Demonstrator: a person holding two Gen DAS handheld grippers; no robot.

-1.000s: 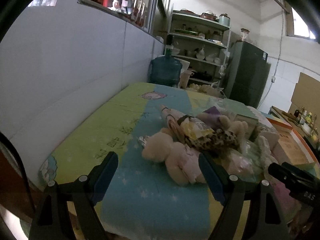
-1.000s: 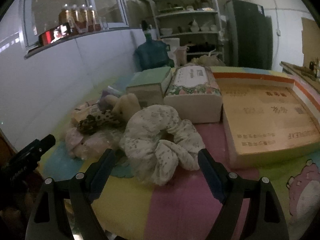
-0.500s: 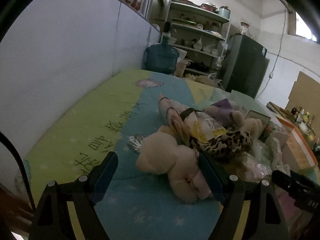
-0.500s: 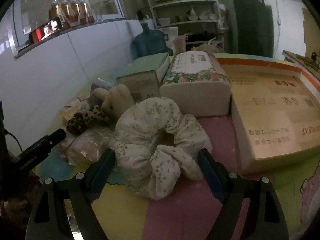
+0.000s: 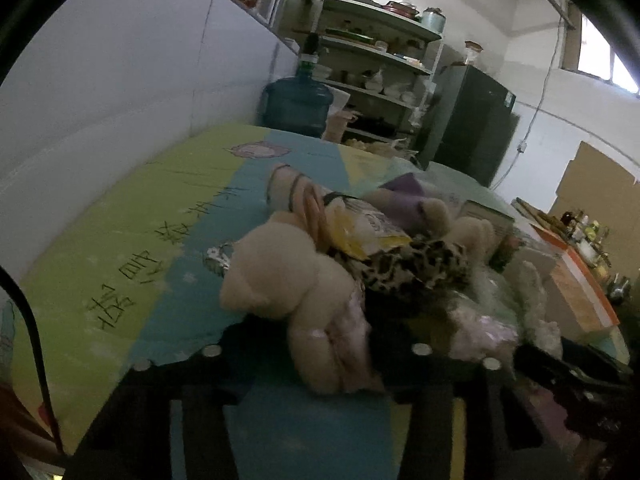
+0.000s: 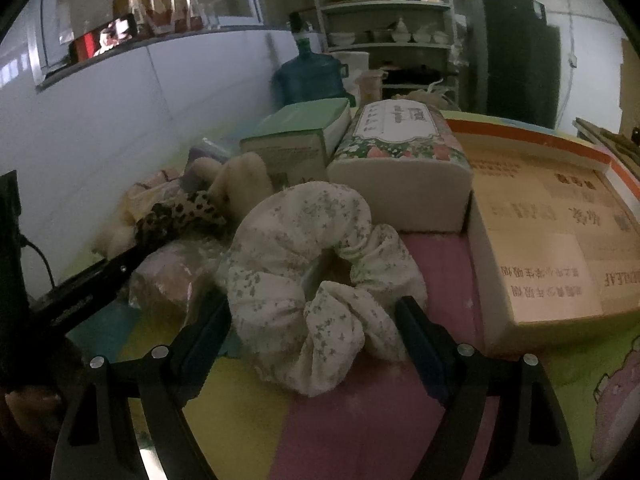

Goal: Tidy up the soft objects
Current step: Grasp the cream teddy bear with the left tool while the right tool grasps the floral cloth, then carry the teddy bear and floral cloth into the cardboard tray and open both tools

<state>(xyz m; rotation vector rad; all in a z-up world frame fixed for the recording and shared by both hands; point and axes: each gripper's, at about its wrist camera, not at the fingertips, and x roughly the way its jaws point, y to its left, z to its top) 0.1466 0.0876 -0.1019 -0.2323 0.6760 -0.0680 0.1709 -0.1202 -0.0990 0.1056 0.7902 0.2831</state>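
A cream plush toy (image 5: 296, 284) lies at the near end of a pile of soft things on the colourful mat (image 5: 160, 216). A leopard-print scrunchie (image 5: 408, 268) and a yellow packet (image 5: 360, 224) lie on the pile. My left gripper (image 5: 316, 340) is open, its dark fingers on either side of the plush toy's lower part. A large white floral scrunchie (image 6: 316, 264) lies in the right wrist view. My right gripper (image 6: 316, 332) is open, its fingers flanking the scrunchie's near edge. The leopard scrunchie (image 6: 176, 216) shows there too.
A floral tissue pack (image 6: 400, 160) and a green box (image 6: 300, 136) stand behind the white scrunchie. A flat orange-rimmed carton (image 6: 560, 216) lies to the right. A white wall (image 5: 100, 100) runs along the left. A water jug (image 5: 298, 108), shelves and a dark fridge (image 5: 472, 120) stand behind.
Both grippers have moved forward and lower. The plush toy now sits between my left fingers and the white scrunchie between my right fingers. Both stay open.
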